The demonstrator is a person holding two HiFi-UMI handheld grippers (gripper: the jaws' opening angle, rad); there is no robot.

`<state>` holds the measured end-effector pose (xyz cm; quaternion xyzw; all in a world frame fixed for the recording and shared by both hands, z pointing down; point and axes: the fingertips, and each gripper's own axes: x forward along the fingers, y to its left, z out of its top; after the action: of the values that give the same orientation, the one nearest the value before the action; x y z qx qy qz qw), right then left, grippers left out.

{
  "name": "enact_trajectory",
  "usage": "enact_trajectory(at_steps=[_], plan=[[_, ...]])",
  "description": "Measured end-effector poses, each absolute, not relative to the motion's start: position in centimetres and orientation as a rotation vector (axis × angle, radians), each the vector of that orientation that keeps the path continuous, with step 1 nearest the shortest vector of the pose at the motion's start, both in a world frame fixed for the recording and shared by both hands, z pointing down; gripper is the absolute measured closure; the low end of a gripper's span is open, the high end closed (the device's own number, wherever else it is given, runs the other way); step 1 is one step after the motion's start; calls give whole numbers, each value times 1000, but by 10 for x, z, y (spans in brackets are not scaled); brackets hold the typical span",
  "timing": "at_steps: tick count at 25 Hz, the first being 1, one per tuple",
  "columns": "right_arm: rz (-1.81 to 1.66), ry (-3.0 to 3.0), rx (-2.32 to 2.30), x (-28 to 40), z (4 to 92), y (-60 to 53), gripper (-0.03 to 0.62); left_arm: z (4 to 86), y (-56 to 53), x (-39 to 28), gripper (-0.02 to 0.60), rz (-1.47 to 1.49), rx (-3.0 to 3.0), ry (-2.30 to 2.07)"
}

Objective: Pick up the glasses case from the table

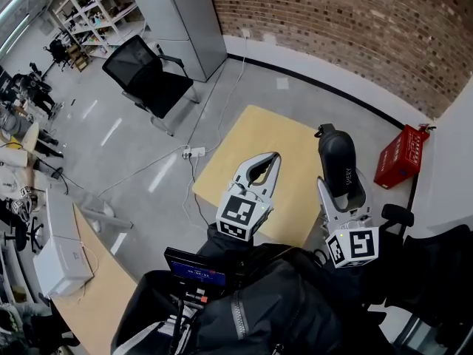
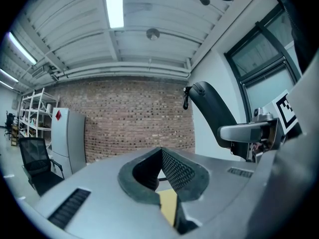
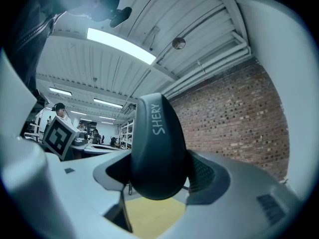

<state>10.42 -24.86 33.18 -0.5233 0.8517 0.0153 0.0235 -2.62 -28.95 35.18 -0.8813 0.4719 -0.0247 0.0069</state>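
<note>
Black and glossy, the glasses case (image 1: 340, 165) sat clamped in the right tongs (image 1: 342, 198), and it was up off the desk (image 1: 259, 135)! In the head view it hung over the desk's 3 o'clock edge, its long body pointing away towards 12. The right gripper view caught it square on: both pads pinched the case's rounded end, white lettering on its shell, pale wood showing underneath.

Over at the left tongs (image 1: 272, 157), nothing at all. The tips met, the tongs pressed together on empty air, with only a sliver of desk seen through the loop behind them. They hovered over the desk's 6 o'clock side, just beside the right pair.

A red crate (image 1: 400, 156) stood on the floor at 3 o'clock of the case, and a black office chair (image 1: 144, 76) waited out at 10 o'clock of the desk.
</note>
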Motion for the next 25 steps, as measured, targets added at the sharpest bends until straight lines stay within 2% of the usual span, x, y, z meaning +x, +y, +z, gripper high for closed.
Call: enact_trajectory(at_steps=[25], plan=[[17,2645,-1622,105,334,-247,263,357,-290,-25,581,-104,-2781,1479]])
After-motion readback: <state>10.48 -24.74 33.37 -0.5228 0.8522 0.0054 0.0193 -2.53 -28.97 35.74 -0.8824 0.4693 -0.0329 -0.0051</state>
